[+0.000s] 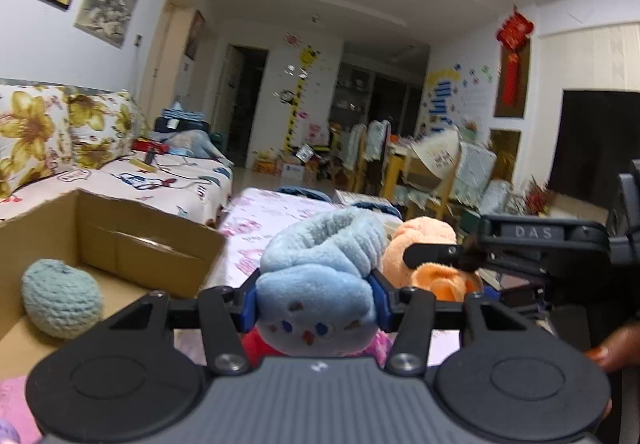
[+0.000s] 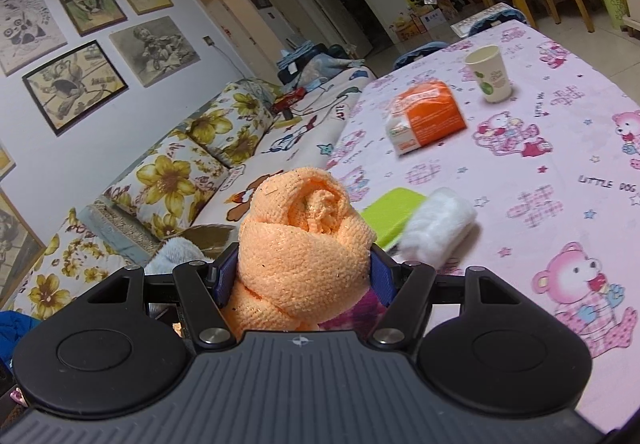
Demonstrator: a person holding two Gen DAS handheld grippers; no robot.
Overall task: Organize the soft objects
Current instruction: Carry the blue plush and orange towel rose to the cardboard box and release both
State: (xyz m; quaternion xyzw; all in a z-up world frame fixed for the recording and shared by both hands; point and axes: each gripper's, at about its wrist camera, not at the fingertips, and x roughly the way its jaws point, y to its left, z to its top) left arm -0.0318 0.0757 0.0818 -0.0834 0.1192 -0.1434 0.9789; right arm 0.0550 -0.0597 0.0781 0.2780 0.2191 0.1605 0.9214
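Left wrist view: left gripper held roughly level, jaws clamped on a rolled blue plush cloth raised above the pink tablecloth. Cardboard box just to its left, a teal crocheted ball lying inside. The right gripper reaches in from the right side, gripping an orange rolled towel just beside the blue one. Right wrist view: right gripper tilted, looking down across the table, jaws pinched on the orange towel. Beyond it on the cloth: green lid, white fluffy roll, orange packet, paper cup.
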